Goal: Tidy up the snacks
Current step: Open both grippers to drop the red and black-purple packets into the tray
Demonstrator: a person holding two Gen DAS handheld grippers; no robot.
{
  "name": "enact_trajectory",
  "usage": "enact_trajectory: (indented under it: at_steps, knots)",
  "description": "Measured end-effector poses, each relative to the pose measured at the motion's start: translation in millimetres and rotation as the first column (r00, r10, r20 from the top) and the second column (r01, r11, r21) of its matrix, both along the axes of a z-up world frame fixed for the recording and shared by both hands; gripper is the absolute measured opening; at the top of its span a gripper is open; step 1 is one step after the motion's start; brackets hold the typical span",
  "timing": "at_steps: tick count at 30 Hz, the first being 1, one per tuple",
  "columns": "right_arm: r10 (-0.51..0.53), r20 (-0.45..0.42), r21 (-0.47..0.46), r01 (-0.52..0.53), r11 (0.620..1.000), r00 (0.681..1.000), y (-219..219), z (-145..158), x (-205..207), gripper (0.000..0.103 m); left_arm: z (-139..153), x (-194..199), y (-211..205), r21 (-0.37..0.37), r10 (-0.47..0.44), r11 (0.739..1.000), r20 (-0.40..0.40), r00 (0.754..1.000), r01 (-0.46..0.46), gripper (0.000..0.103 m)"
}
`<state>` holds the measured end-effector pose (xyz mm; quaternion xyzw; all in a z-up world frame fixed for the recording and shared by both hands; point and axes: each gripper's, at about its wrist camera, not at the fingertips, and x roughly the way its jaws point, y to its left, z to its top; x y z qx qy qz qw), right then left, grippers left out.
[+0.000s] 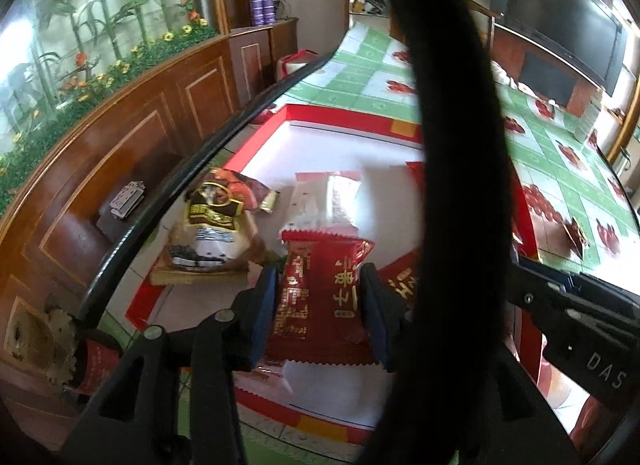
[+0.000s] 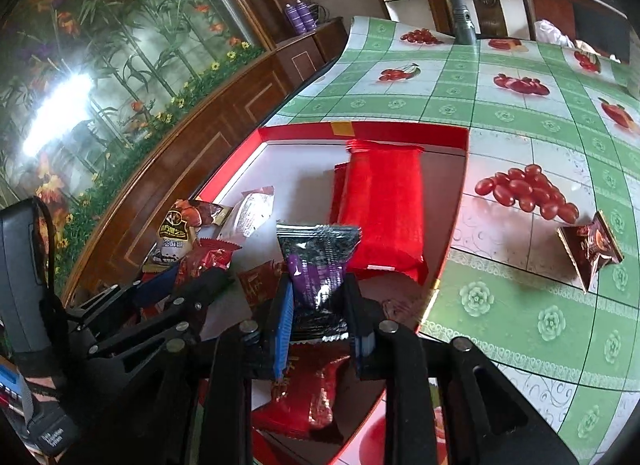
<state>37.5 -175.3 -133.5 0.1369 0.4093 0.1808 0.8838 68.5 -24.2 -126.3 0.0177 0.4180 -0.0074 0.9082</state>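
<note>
Your left gripper (image 1: 320, 305), jaws part open, straddles a dark red foil snack packet (image 1: 320, 289) over the red-rimmed white box (image 2: 360, 130), apparently for dropping in. Your right gripper (image 2: 318, 321) pinches a black-and-purple foil packet (image 2: 318, 265) above the box's near end.
</note>
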Motion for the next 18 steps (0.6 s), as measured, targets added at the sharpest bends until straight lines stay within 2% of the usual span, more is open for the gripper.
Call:
enact_trajectory:
  at_steps: [2, 4, 5, 7, 10, 14, 18]
  knots:
    - [-0.001, 0.003, 0.003, 0.001, 1.000, 1.000, -0.5, 1.4, -1.6, 0.025, 3.7, -0.8, 4.0, -0.005, 0.019, 1.000, 0.012, 1.000, -0.019, 0.069]
    - [-0.004, 0.016, 0.005, 0.004, 1.000, 1.000, -3.3, 5.2, -5.5, 0.029, 7.6, -1.8, 6.2, -0.011, 0.034, 0.999, 0.027, 0.999, -0.033, 0.080]
    - [-0.013, 0.030, 0.010, 0.013, 1.000, 0.999, -8.3, 9.6, -11.6, 0.038, 9.2, -1.8, 6.7, -0.016, 0.037, 0.999, 0.031, 0.999, -0.037, 0.080]
    - [-0.033, 0.053, 0.008, 0.033, 0.999, 0.998, -16.9, 16.1, -20.5, 0.048, 13.0, -1.9, 5.7, -0.027, 0.039, 0.999, 0.032, 0.999, -0.038, 0.080]
    - [-0.082, 0.097, 0.016, 0.081, 0.997, 0.992, -41.8, 30.9, -45.6, 0.051, 18.7, -3.0, -1.9, -0.032, 0.026, 0.999, 0.040, 0.999, -0.025, 0.080]
    - [-0.179, 0.137, 0.023, 0.178, 0.984, 0.974, -81.8, 44.3, -80.9, 0.061, 26.1, -9.8, -22.7, -0.037, -0.013, 0.999, 0.059, 0.998, 0.015, 0.081]
    - [-0.290, 0.163, 0.038, 0.288, 0.957, 0.943, -125.2, 55.3, -115.6, 0.061, 32.3, -15.9, -47.7, -0.042, -0.061, 0.997, 0.064, 0.996, 0.064, 0.082]
